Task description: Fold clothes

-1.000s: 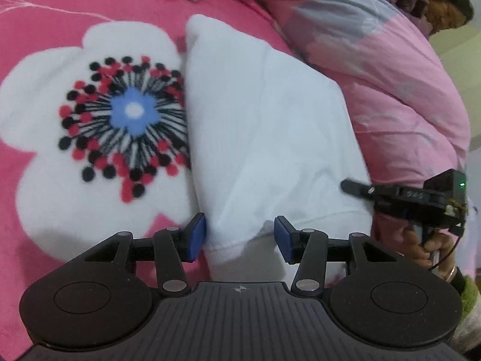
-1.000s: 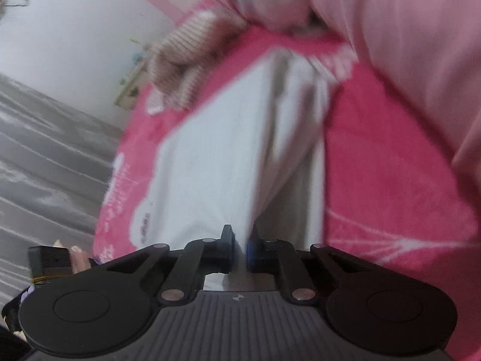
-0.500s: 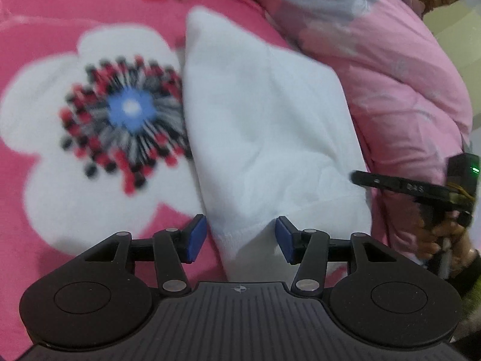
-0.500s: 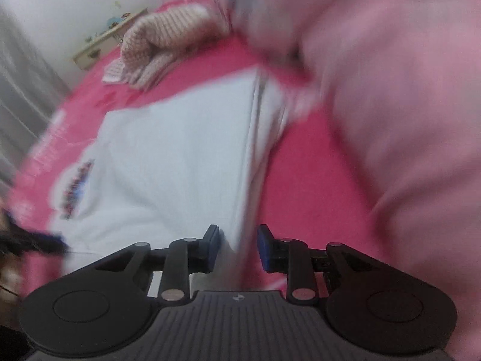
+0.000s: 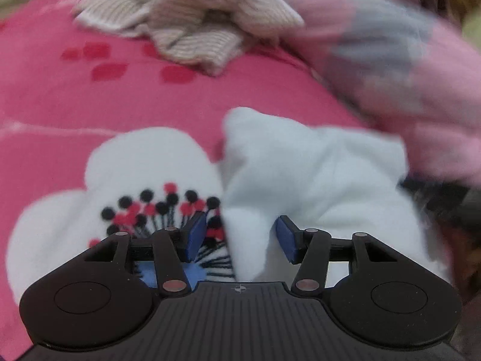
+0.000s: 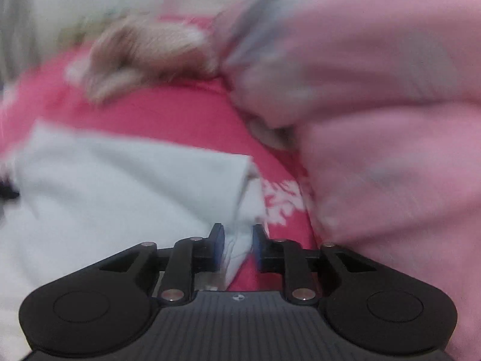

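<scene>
Two grippers work over one white garment [image 5: 315,174] lying on a pink blanket [image 5: 120,105] printed with a large white flower [image 5: 135,165]. The left gripper [image 5: 242,236] has its blue pads set wide apart, the garment's near left edge running up between them without being pinched. The right gripper [image 6: 239,246], in its own blurred view, has its jaws at a narrow gap around the garment's [image 6: 120,186] near right corner; whether the pads actually press the cloth cannot be told. A beige knitted garment [image 5: 195,27] sits crumpled at the far side of the blanket, and a pale pink quilt [image 6: 375,105] bulks along the right, just beside the white garment
</scene>
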Tool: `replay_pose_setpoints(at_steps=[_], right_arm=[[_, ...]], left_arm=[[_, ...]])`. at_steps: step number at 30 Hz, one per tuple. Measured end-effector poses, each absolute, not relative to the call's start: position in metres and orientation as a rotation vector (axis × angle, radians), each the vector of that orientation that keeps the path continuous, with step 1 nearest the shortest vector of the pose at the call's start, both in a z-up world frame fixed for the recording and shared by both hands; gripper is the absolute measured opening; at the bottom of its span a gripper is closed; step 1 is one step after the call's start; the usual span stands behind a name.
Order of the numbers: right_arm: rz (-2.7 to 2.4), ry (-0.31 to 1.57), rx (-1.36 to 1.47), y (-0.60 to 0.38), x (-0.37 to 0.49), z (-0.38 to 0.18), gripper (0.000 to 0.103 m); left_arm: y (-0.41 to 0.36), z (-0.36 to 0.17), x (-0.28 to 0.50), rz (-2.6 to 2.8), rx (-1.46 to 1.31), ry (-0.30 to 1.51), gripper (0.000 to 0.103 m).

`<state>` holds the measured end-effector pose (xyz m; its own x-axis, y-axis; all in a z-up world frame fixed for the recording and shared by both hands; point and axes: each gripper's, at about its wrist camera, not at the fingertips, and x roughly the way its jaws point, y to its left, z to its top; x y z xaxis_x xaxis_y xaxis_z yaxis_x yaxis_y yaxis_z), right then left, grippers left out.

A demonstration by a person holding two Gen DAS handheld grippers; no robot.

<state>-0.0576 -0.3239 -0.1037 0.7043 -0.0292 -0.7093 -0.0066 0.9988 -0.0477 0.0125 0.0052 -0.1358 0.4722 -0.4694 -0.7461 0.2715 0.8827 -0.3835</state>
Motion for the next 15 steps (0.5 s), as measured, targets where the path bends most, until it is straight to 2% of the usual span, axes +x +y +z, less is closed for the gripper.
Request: replay_pose_setpoints(at_steps=[2,5,8,9,10,11,12,13,14,15], right_arm=[[-0.002,0.761,0.060,-0.336,-0.059,-0.089,0.023],[0.014,0.728,0.165,-0.348,-0.047,-0.080,0.040],[0.014,0.750,0.184,-0.351,-0.021,-0.089,0.046],[0.029,0.771,0.189,-0.350,-0.014,-0.095,0.043],[0.053,0.791,0.204,-0.350,-0.010,-0.101,0.035],[0.059,0.793,0.215,-0.350,-0.010,-0.103,0.015],[0.058,0.769,0.213,-0.349,-0.013,-0.103,0.009],[0.054,0.741,0.202,-0.348,-0.016,-0.102,0.009],[0.041,0.698,0.167,-0.342,-0.021,-0.098,0.008],[0.027,0.655,0.132,-0.337,-0.025,-0.094,0.008]], left_arm=[[0.018,-0.128,0.019,-0.468,-0.270,0.954,0.052],[0.029,-0.121,0.043,-0.497,-0.368,0.927,0.056],[0.027,-0.130,0.069,-0.492,-0.409,0.921,0.058],[0.025,-0.136,0.074,-0.496,-0.415,0.919,0.057],[0.023,-0.141,0.079,-0.500,-0.421,0.918,0.055],[0.021,-0.147,0.084,-0.504,-0.427,0.917,0.051],[0.019,-0.149,0.084,-0.514,-0.436,0.909,0.039],[0.020,-0.148,0.079,-0.524,-0.449,0.886,0.029],[0.020,-0.146,0.075,-0.526,-0.457,0.855,0.026],[0.021,-0.143,0.072,-0.524,-0.465,0.823,0.018]])
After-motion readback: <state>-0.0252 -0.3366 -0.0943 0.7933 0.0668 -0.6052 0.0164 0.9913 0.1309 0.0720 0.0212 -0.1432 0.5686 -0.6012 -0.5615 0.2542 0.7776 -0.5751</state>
